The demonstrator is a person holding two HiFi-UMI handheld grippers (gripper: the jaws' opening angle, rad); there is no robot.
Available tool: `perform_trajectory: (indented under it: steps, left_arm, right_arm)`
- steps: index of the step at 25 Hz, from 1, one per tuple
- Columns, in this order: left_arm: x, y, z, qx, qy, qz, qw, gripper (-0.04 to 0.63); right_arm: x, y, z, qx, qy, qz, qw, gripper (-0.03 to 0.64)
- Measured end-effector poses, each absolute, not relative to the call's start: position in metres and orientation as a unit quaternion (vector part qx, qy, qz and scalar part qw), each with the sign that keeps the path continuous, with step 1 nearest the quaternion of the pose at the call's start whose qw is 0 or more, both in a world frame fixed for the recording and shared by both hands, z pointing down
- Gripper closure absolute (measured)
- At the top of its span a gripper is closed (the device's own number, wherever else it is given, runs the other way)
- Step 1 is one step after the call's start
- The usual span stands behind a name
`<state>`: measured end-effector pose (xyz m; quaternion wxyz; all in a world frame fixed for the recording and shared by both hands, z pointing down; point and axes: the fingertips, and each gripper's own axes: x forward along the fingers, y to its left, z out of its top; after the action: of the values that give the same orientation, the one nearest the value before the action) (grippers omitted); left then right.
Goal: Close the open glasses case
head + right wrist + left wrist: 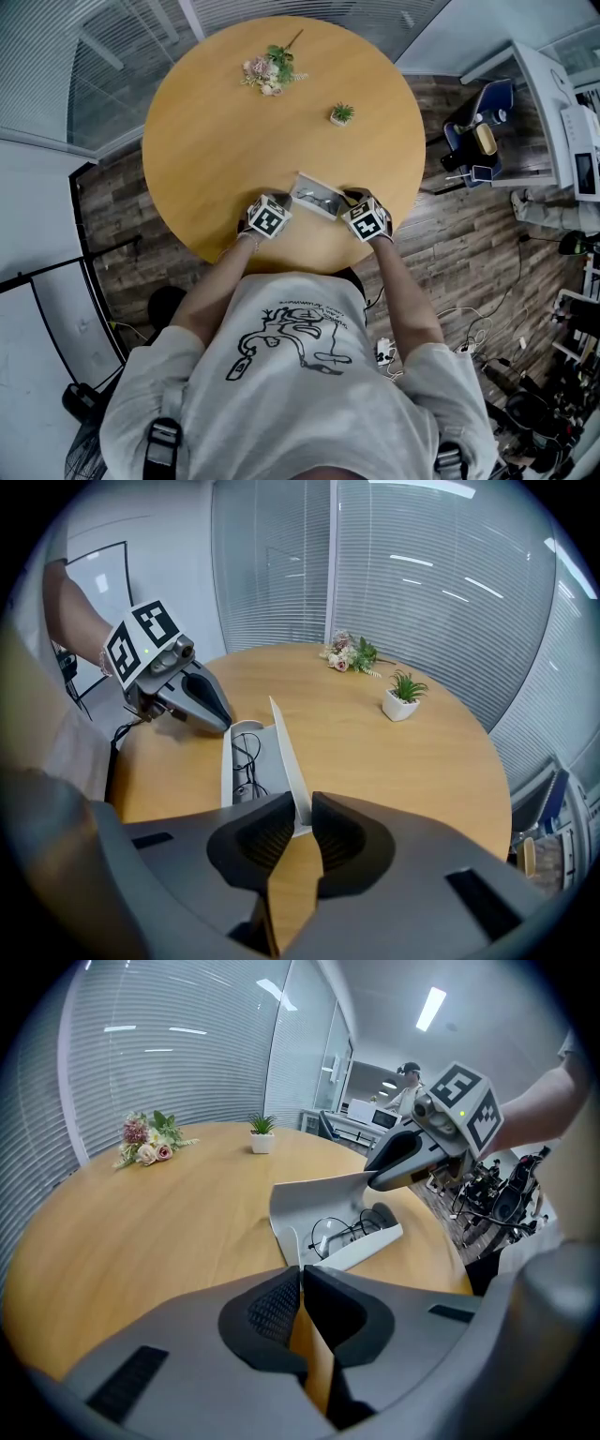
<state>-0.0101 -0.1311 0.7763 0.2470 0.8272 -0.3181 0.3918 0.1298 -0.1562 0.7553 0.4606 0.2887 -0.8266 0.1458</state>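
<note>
Glasses case (pixel 316 197) was not yet closed: its lid (pixel 284 752) stood upright inside the spread right tool (pixel 302 806), while the left tool (pixel 301 1275) was pressed together nearby

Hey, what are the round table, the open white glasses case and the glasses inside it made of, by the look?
Round tan table: wood or wood-look laminate, satin; faint grain, soft glare.
Open white glasses case: probably rigid plastic, smooth matte; its thin lid stands stiff.
Thin black round glasses: apparently metal wire frame, clear lenses.
</note>
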Motion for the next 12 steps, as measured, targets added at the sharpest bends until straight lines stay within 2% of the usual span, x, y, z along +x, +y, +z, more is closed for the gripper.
perform_trajectory:
  steps: [12]
  left_arm:
    - [-0.0113,-0.1294,0.7778,0.829,-0.318,0.39,0.246,0.563]
  right_arm:
    - [0.1293,-0.147,0.7561,0.301,-0.827,0.159,0.448,0.541]
